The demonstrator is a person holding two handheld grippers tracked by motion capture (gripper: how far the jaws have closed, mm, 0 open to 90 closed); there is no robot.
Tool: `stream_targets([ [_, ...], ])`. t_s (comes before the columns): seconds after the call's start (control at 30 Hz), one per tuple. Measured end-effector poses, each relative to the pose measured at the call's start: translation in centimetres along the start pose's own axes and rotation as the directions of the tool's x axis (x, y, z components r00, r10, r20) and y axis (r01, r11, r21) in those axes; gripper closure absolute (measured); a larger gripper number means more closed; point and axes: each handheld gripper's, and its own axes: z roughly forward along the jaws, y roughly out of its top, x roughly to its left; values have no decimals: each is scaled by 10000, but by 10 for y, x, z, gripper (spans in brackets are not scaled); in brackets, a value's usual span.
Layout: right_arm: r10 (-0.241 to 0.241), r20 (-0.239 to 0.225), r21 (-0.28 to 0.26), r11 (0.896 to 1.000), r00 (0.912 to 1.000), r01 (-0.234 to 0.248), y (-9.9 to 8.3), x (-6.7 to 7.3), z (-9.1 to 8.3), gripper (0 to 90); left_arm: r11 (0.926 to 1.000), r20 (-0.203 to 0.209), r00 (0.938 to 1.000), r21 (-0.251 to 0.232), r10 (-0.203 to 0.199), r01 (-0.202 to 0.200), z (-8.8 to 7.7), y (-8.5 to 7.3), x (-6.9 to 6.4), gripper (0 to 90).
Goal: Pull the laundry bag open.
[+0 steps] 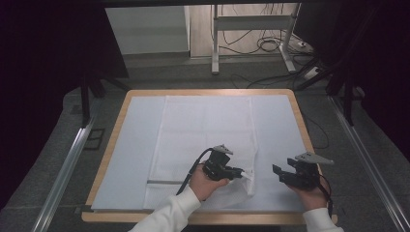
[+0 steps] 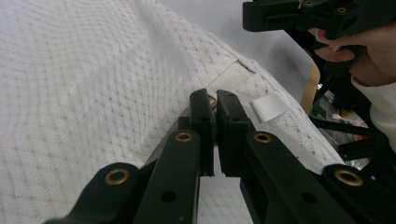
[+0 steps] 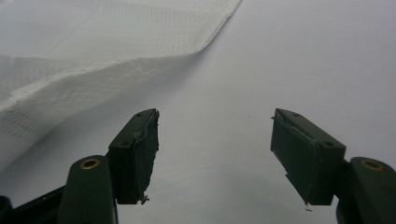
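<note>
Cloth [image 1: 203, 130] is the work in hand: a white, net-patterned sheet spread on the pale mat [image 1: 130, 145] of a wood-edged table [image 1: 109, 159]. Nearest the person, the cloth's near right corner is pinched by the left gripper [image 1: 240, 173], whose jaws are closed tight on the hem; in the left gripper view [image 2: 212, 105] the fabric is seen lifted into a ridge just beyond the jaws, with a small white label [image 2: 269, 106] beside them. Just right of that corner, apart from the cloth, the right gripper [image 1: 279, 171] is held over bare mat with its jaws wide apart and nothing between them; in the right gripper view [image 3: 215, 140] the raised cloth edge is seen ahead and to the left, not touched. Farther off, the rest of the cloth is seen lying flat and smooth up to the table's far edge, with faint crease lines. As a judgement, a fold is only begun: one corner is gripped and slightly raised, no layer is yet laid over another, and the far half is untouched. Left to do, it seems, are a second grip by the free gripper and the carrying-over of the near edge.
</note>
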Motion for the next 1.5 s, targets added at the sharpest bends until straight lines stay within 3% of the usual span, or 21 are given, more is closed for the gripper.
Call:
stream_targets([
  [0.1,484,-335,30,9988,9983,-484,3,1,-1,296,10000,22,10000,19,52,-53,-2,-1,1,867],
  [0.17,998,-803,46,9950,9918,-998,6,1,-3,282,10000,14,10000,11,49,-49,-2,-1,0,868],
  [0.37,2266,-2090,569,9739,9513,-2195,13,5,1,261,10000,5,10000,30,65,-65,2,-2,-2,867],
  [0.5,2550,-2361,1015,9661,9377,-2372,17,12,7,256,9999,25,10000,81,87,-87,5,-3,-3,868],
  [0.9,2735,-2589,1417,9594,9264,-2437,23,21,21,248,9999,42,9999,99,92,-92,9,-3,-5,867],
  [1.27,2877,-2400,1599,9538,9272,-2546,24,23,29,250,9998,30,9999,121,146,-146,12,-4,-6,867],
  [1.5,2977,-2441,1715,9500,9229,-2610,25,25,33,266,9997,4,9998,149,201,-201,13,-4,-7,867],
])
